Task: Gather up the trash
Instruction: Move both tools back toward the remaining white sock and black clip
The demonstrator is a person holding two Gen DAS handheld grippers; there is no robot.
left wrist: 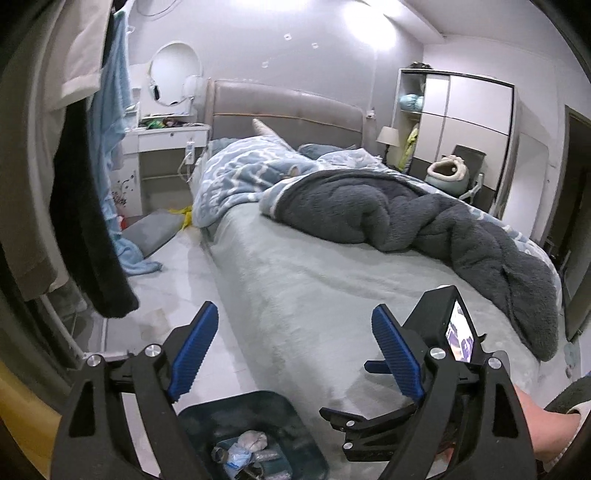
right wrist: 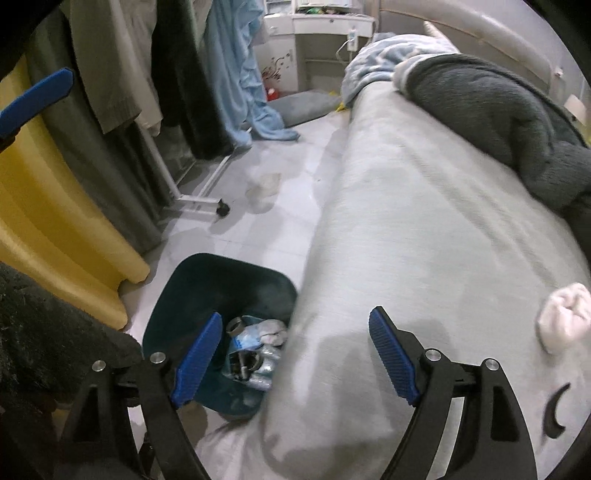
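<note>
Both claws agape, empty — left claw [left wrist: 295, 350], right claw [right wrist: 295, 354], bin [right wrist: 177, 295] seemingly part-filled

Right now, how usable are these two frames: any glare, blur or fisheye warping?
Left wrist view: blown-out ceiling light glare, grey upholstered headboard bowed by the fisheye, otherwise fairly sharp. Right wrist view: pale grey bed sheet smeared by motion blur, dark teal trash bin soft, dark corners.

Trash [right wrist: 255, 350] in bin [right wrist: 177, 295] on floor [right wrist: 295, 166]; bed [right wrist: 424, 221] just right
</note>
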